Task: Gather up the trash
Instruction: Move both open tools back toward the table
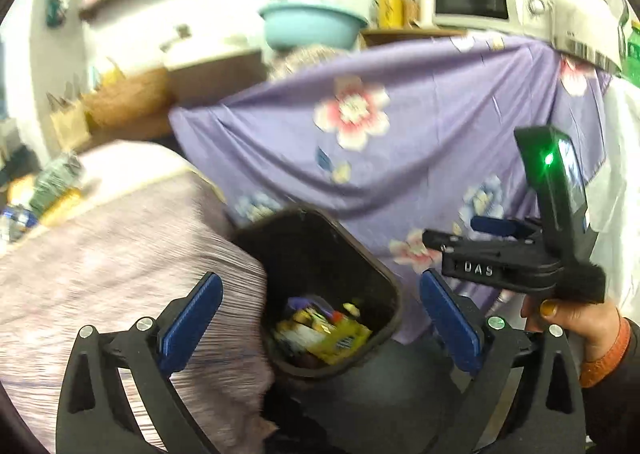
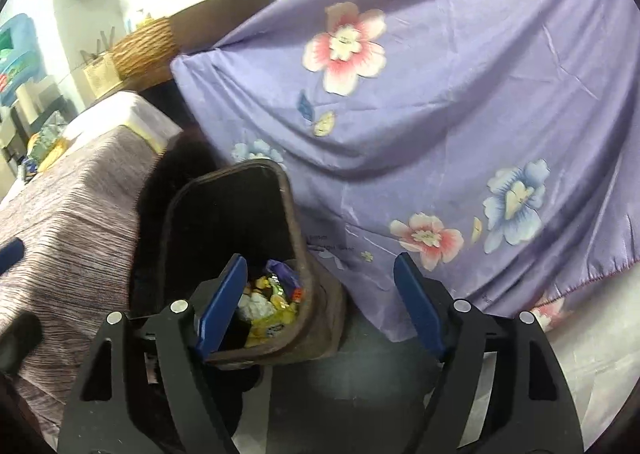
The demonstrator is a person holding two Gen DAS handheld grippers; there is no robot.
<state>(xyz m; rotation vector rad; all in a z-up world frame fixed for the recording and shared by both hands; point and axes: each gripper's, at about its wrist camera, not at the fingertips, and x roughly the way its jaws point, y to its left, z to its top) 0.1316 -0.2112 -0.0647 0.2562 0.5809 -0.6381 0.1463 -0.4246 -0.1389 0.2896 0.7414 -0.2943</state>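
Two grippers over one dark bin (image 1: 320, 294), both aimed downward. The bin sits on a dark floor (image 2: 360, 382), squeezed between a table under a striped mauve cloth (image 1: 120, 254) on its left and a hanging purple floral sheet (image 1: 400, 142) behind and to its right. The table's cloth edge runs just beside the bin's left wall; the sheet's hem drops near the far right rim. Open room is mostly the floor patch in front of the bin and above its mouth.

Left gripper (image 1: 320, 318): jaws spread wide, blue pads either side of the bin mouth in the view, nothing between them, touching nothing. Picture is motion-blurred. Right gripper (image 2: 320, 314): jaws well apart too, empty; its left pad overlaps the bin's near rim in its own view, contact cannot be told. In the left wrist view the right gripper (image 1: 448, 238) appears from the side, held by a hand (image 1: 576, 330), green light on its top unit, off to the right of the bin.

Bin is upright, mouth facing up, rounded-rectangular opening, long axis running away from the cameras. Trash (image 2: 272, 302) lies at the bottom: yellow wrappers, a purple packet, crumpled white paper, some orange bits. More litter (image 1: 40, 194) sits on the far left end of the table, blurred.
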